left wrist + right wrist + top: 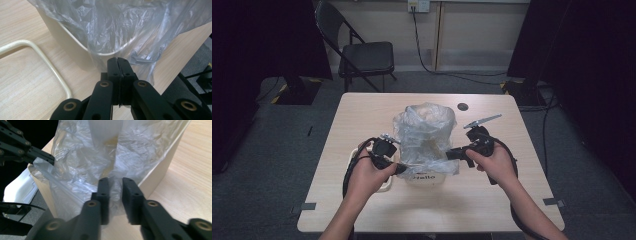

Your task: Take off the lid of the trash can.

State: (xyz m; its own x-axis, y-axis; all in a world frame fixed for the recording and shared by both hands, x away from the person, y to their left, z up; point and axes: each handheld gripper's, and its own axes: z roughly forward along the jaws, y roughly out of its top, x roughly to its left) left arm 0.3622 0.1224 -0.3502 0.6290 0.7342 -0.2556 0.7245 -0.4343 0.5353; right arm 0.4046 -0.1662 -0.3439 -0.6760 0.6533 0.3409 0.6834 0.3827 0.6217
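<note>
Item: lining a cream bin (427, 176), lower centre of the high view, with a clear plastic bag (426, 135).

Left gripper (399, 169), lower left of centre: jaws together, clamped on the bag's edge at the rim.

Right gripper (452, 154), right of centre: jaws slightly apart with bag film bunched between; grip not confirmed.

Advice: pull both edges outward and down evenly over the rim; avoid tearing the film.
</note>
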